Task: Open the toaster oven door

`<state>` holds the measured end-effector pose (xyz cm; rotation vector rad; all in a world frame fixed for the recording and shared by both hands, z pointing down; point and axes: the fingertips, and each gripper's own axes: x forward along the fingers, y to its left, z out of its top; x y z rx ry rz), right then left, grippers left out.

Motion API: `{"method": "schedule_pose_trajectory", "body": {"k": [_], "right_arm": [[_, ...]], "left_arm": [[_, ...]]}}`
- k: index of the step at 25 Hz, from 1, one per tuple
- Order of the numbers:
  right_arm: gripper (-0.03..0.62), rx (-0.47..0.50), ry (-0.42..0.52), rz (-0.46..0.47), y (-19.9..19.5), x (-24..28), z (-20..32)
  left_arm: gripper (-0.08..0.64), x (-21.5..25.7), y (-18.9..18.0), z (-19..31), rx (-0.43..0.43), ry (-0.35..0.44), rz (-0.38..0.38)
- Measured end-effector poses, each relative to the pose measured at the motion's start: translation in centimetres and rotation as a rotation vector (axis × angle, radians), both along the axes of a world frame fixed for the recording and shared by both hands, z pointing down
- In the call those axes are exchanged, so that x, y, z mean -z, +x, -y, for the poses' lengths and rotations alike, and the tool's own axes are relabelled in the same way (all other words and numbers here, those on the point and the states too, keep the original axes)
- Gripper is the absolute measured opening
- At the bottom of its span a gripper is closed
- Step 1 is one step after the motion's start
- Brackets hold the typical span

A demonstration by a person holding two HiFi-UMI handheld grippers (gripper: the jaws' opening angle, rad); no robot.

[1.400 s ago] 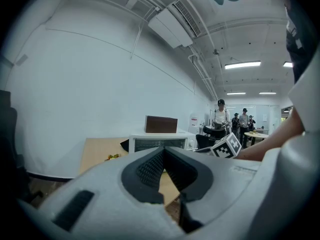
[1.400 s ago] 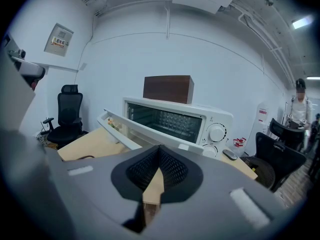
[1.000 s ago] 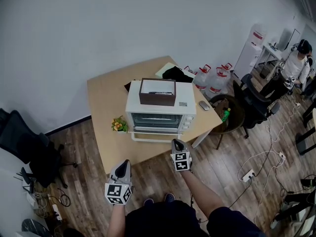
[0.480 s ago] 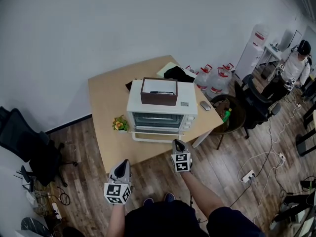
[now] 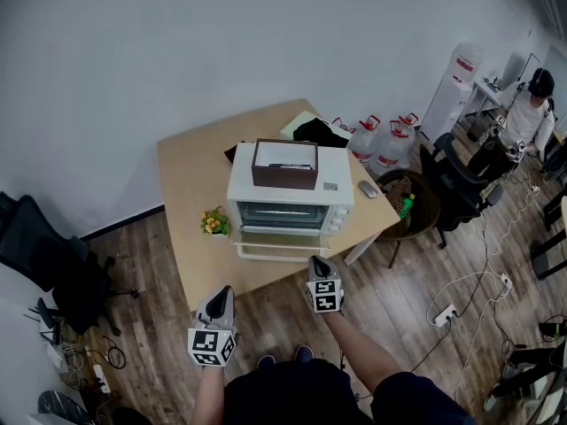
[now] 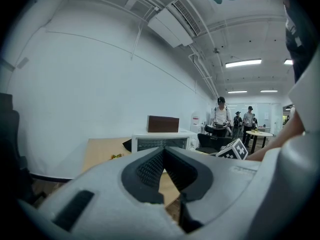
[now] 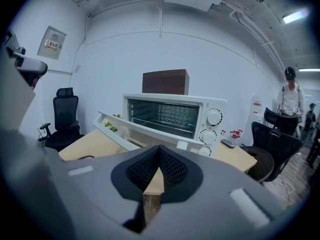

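Holding two claws out, left gripper [image 5: 222, 293] and right gripper [image 5: 316, 262], each pinched shut on nothing. Facing one boxy white toaster oven [image 5: 291, 193] just ahead of the right claw, its glass door [image 7: 131, 132] tipped partway down toward the jaws. Counting three round white dials [image 7: 214, 117] up and right of the right claw, one brown box [image 5: 284, 164] on the oven's top.

Bare table [image 5: 190, 184] strip before the toaster oven [image 5: 288, 197], part-lowered door [image 5: 279, 244] over it, plant [image 5: 213, 223] just left.

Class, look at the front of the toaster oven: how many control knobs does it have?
3, in a column on the right of the toaster oven: top knob, middle knob, and bottom knob, which is partly hidden.
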<state>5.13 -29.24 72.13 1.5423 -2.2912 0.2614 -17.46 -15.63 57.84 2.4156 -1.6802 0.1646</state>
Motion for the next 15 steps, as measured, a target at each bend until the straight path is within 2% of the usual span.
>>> {"method": "schedule_pose_trajectory", "body": {"k": [5, 15], "right_arm": [[0.008, -0.009, -0.022, 0.025, 0.1, -0.7, -0.5], [0.008, 0.0, -0.057, 0.021, 0.0, -2.2, -1.6]], "left_arm": [[-0.003, -0.2, -0.1, -0.1, 0.008, -0.003, 0.009], [-0.003, -0.4, -0.7, -0.5, 0.028, -0.024, -0.052]]}}
